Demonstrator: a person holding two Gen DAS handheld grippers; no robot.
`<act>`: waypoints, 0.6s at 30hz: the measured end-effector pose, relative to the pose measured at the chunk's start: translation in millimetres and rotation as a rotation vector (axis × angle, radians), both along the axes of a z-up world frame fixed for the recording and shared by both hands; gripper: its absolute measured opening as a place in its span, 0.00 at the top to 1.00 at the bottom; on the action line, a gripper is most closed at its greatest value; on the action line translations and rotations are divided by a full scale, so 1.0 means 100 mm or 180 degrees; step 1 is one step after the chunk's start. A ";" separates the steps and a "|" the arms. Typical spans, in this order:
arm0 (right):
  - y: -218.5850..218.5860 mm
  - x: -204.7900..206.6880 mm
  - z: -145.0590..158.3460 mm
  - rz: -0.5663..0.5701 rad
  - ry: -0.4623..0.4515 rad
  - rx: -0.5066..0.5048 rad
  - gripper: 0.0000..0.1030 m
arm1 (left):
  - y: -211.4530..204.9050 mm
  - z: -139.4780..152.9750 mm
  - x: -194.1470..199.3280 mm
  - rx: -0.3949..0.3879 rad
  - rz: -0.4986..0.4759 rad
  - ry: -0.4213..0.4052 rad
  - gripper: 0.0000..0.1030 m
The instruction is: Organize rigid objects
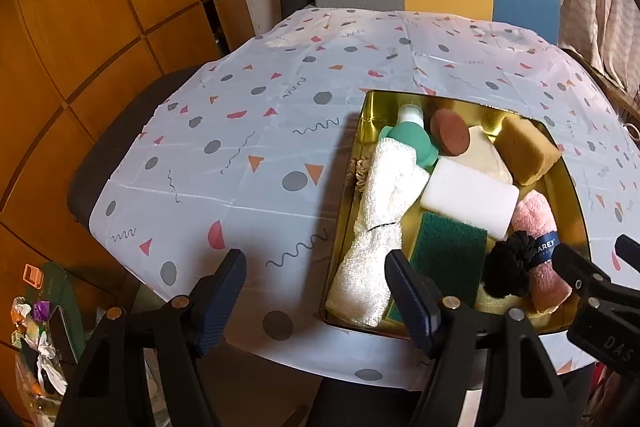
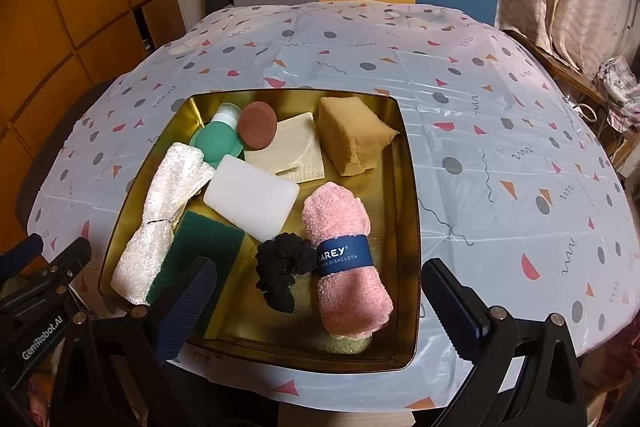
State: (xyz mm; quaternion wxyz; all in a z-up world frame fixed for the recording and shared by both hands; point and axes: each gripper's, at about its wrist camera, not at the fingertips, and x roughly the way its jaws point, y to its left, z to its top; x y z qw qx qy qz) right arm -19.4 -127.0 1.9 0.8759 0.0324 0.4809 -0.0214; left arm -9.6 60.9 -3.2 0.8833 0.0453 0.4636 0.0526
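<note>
One gold tray (image 2: 404, 163) sits on the patterned table (image 2: 500, 131), and everything lies inside it: ten things in all.

Counted by kind:
- Two rolled cloths: a white one (image 2: 160, 223) at 9 o'clock in the tray, and a pink one (image 2: 344, 267) with a blue band at 5 o'clock.
- Two sponges: a tan one (image 2: 352, 139) at 1 o'clock and a green scourer (image 2: 200, 251) at 7 o'clock.
- One white block (image 2: 252, 199) at the centre, its near end resting on the scourer.
- One green bottle (image 2: 216, 139) with a white cap at 11 o'clock.
- One brown disc (image 2: 258, 127) at 12 o'clock, leaning on the bottle.
- One cream pad (image 2: 292, 151) under the disc.
- One black scrunchie (image 2: 284, 267) at 6 o'clock, touching the pink cloth.
- One beige scrunchie (image 1: 357, 173), seen only from the left wrist, tucked against the tray's left wall.

The left gripper (image 1: 316, 295) stands wide apart over the tray's near left corner, holding nothing. The right gripper (image 2: 316, 303) is also spread wide and empty above the tray's near edge.
</note>
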 end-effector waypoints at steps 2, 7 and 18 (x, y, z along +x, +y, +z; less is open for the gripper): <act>0.00 0.00 0.00 0.0006 -0.0014 -0.0008 0.00 | -0.02 -0.01 0.01 0.0004 -0.0018 0.0016 0.30; -0.02 0.00 0.00 -0.0012 -0.0026 0.0001 0.00 | -0.06 -0.01 0.01 0.0019 -0.0064 0.0023 0.30; -0.12 0.02 -0.02 -0.0118 -0.0041 0.0023 0.00 | -0.21 0.09 -0.01 0.0025 -0.0174 -0.0119 0.30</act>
